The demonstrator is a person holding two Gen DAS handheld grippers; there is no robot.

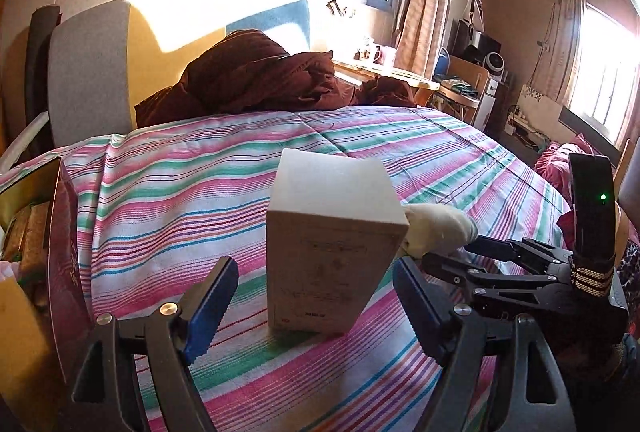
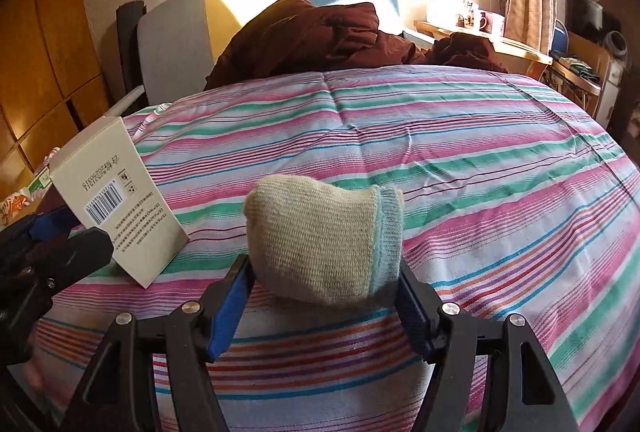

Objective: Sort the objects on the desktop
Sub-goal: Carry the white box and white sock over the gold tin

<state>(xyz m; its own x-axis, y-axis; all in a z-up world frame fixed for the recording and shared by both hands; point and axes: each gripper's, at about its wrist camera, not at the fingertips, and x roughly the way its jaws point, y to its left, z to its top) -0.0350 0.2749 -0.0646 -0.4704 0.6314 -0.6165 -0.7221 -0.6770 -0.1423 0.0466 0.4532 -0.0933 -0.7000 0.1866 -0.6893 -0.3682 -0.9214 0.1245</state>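
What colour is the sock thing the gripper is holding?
The rolled sock is cream with a pale blue-green cuff, clearest in the right wrist view.

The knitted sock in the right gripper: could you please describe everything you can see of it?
The sock is cream ribbed knit, bunched into a rounded lump, with a pale blue-green band at its cuff on the right. The right gripper clamps its lower part between blue pads, holding it just above the striped bedspread. It stands apart from the beige carton to its left.
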